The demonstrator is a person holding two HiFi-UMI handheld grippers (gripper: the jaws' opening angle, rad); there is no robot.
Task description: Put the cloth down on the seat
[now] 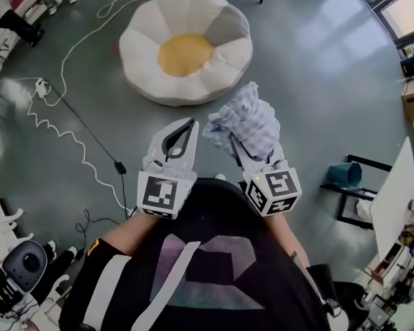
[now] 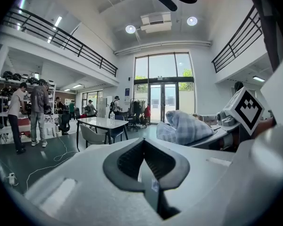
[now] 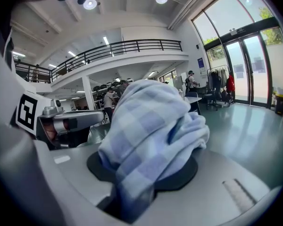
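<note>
- Right gripper (image 3: 144,171): the jaws are clamped on a gathered fold of the pale blue checked cloth (image 3: 151,126). Most of the fabric mounds above and ahead of the pads.
- Left gripper (image 2: 144,142): the tips are pressed together with nothing between them. It sits beside the right gripper, just clear of the cloth.
- Cloth position: it is carried in the air in front of the person's torso and does not touch the seat.
- Handling, as judged: the cloth looks light, soft and limp, with no risk of breakage. It should sag and drape on release and might snag on the pads. The present hold on a bunched part looks adequate. A second hold on a free corner would matter only for spreading it flat.
- Seat: a white, petal-shaped floor cushion with a yellow centre (image 1: 141,47). It lies low on the floor, ahead and slightly left of the grippers, well apart from them.
- Surface: a glossy grey floor (image 1: 297,67). A white coiled cable (image 1: 62,126) trails at the left.
- Room: a tall hall with a railed mezzanine and glazed doors. Tables, chairs and standing people are visible in the distance.
</note>
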